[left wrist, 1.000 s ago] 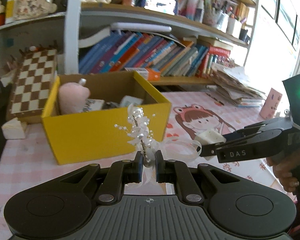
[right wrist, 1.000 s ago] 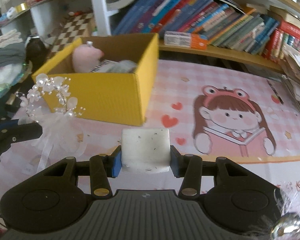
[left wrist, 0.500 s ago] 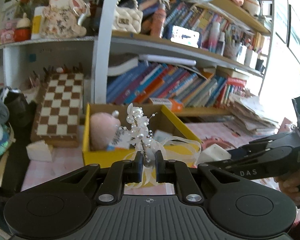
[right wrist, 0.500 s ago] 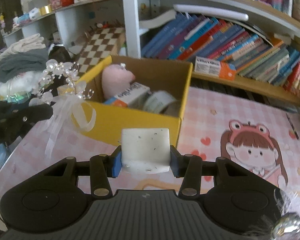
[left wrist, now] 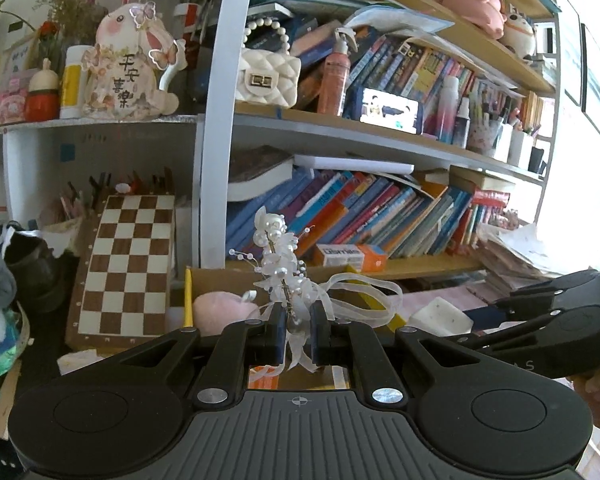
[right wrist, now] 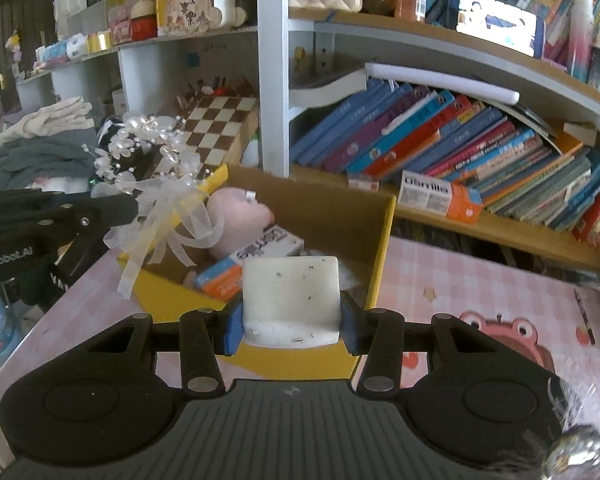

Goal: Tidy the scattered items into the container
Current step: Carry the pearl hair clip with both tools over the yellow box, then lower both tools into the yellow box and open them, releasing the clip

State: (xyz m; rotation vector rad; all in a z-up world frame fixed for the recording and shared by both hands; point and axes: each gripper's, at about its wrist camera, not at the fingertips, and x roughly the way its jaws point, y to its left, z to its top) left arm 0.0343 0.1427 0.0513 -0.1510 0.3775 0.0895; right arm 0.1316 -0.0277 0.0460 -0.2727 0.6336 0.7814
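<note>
**Two grippers, both full, over the yellow box**

A pink checked table (right wrist: 480, 280) stood before crowded shelves of leaning books (right wrist: 440, 140). A cartoon girl in a frog hat (right wrist: 512, 336) was printed on the table, to the right of the right gripper.

The right gripper (right wrist: 291, 322) had its blue pads pressed on both sides of a white speckled block (right wrist: 290, 296). It held the block up at the near wall of the yellow box (right wrist: 382, 248). Just past the block, inside the box, lay a pink plush toy (right wrist: 240, 216) and a white and orange packet (right wrist: 252, 260) with writing too blurred to read.

The left gripper (left wrist: 294, 338) was pinched almost closed on the stem of a pearl flower spray (left wrist: 280, 264) with clear ribbons. The spray stood upright above the box's left edge.

Behind the box, a white and orange carton (right wrist: 440, 196) on the low shelf read "Glamlis" or close to it. A chessboard (left wrist: 128, 264) leaned to the left. Higher up, a rabbit figure (left wrist: 126, 64) showed the words 平安喜樂. The left gripper's side read "Robot.AI", partly cut off.
</note>
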